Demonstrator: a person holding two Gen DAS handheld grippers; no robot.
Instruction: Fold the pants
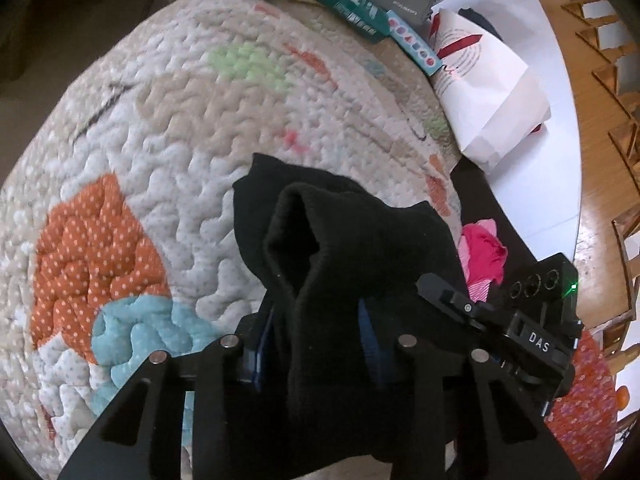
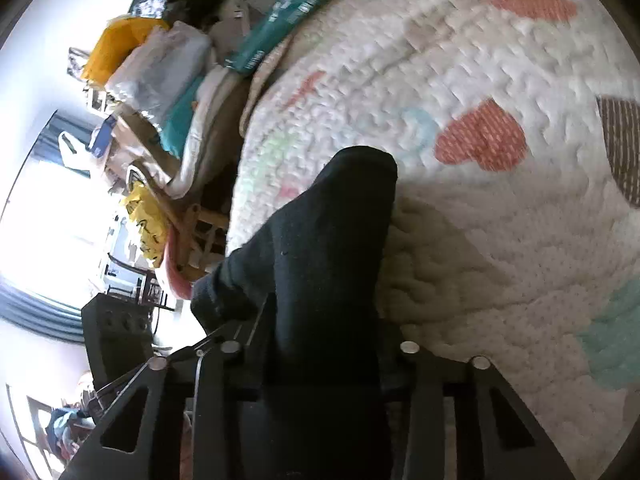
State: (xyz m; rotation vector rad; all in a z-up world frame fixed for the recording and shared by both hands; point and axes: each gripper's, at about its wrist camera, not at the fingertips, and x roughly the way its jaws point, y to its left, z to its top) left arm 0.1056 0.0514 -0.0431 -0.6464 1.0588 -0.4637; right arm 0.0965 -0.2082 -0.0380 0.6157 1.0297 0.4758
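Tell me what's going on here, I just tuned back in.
A person is folding black pants over a quilted blanket with two handheld grippers. The left gripper is shut on a bunched, ribbed edge of the fabric, and the right gripper is shut on another part. Both hold the cloth lifted above the quilt; nothing is laid flat yet.

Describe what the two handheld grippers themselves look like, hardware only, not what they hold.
Both are matte black. The left gripper shows flat black linkage plates with slotted cutouts, silver round pins and blue finger pads. The right gripper, seen beside it, bears white "DAS" lettering, three round ports and a green light. Its own view shows the same black plates and silver pins, plus a thin cable at left.
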